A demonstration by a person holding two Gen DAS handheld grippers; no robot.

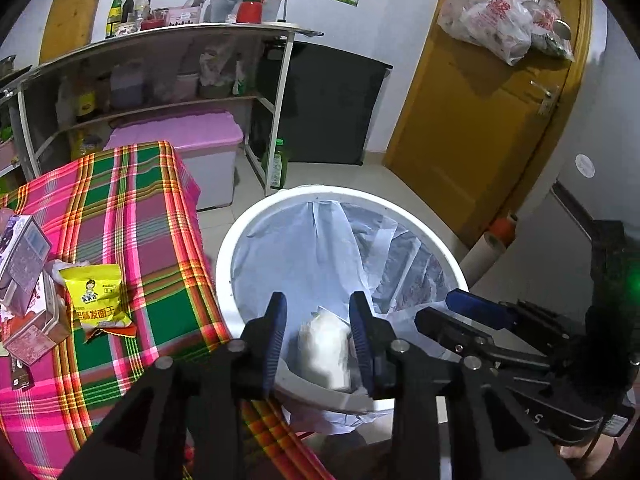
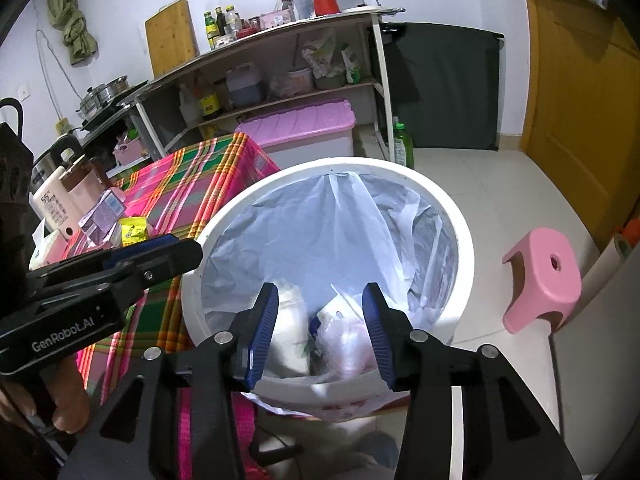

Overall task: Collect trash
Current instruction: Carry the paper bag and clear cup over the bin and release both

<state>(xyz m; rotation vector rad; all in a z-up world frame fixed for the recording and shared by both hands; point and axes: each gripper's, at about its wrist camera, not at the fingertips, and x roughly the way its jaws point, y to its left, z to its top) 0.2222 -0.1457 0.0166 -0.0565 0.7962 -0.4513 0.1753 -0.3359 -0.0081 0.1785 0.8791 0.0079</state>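
Observation:
A white round bin (image 1: 224, 256) (image 2: 464, 240) with a translucent liner stands on the floor beside a table under a plaid cloth (image 1: 140, 220). My left gripper (image 1: 319, 304) hangs open over the bin's near side. A blurred white wad (image 1: 326, 354) lies loose below its jaws, inside the liner. My right gripper (image 2: 320, 294) is open over the same bin, above a white pouch (image 2: 288, 320) and a crumpled clear bag (image 2: 344, 332). Each gripper shows at the edge of the other's view: right gripper (image 1: 436, 308), left gripper (image 2: 188, 248). A yellow packet (image 1: 96, 296) and cartons (image 1: 24, 256) lie on the cloth.
A pink stool (image 2: 544, 276) stands right of the bin. Behind it are a pink-lidded box (image 1: 180, 132), a green bottle (image 1: 277, 164), a metal shelf rack (image 1: 276, 92) and a yellow door (image 1: 480, 120). A paper roll (image 1: 488, 248) leans at the right.

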